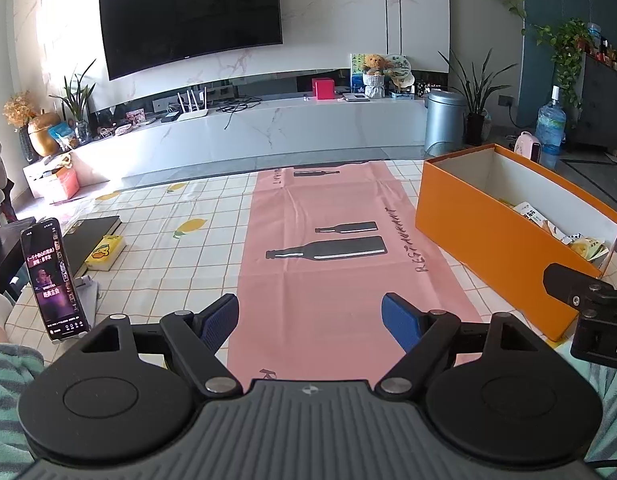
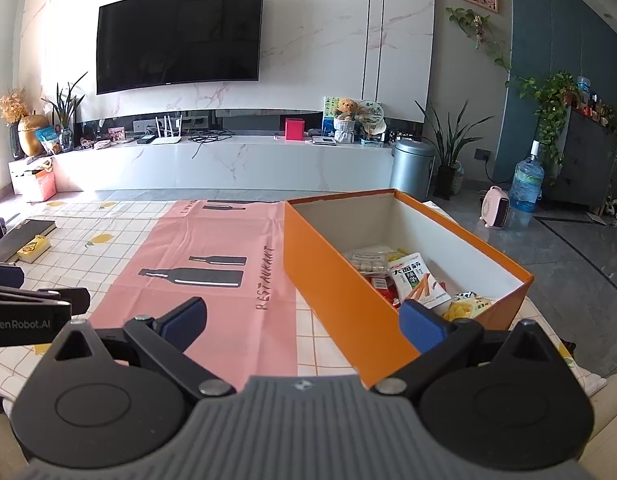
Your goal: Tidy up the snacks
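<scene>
The orange box [image 2: 340, 280] stands on the surface [image 2: 120, 240], its long side touching the right edge of the pink mat [image 2: 212, 264] printed with dark bottles. The snacks [image 2: 412, 284] all lie inside the orange box, piled toward its near end: a white packet with green lettering and pictured orange sticks on top, a clear pack of pale round pieces behind it, a red wrapper below, and a yellow bag nearest the near wall. In the left wrist view only the tops of these packets [image 1: 556, 228] show above the box's wall [image 1: 488, 236].

The left gripper [image 1: 310, 320] hovers over the near end of the pink mat, left of the orange box, its blue pads spread wide with nothing between them. The right gripper [image 2: 304, 320] hangs at the near left corner of the orange box, also spread wide and holding nothing; its right pad sits over the box's near end and its left pad over the mat.

Well left of the orange box, a phone [image 1: 54, 280] leans upright with its screen lit, beside a dark book [image 1: 88, 240] and a small yellow pack [image 1: 104, 254].
</scene>
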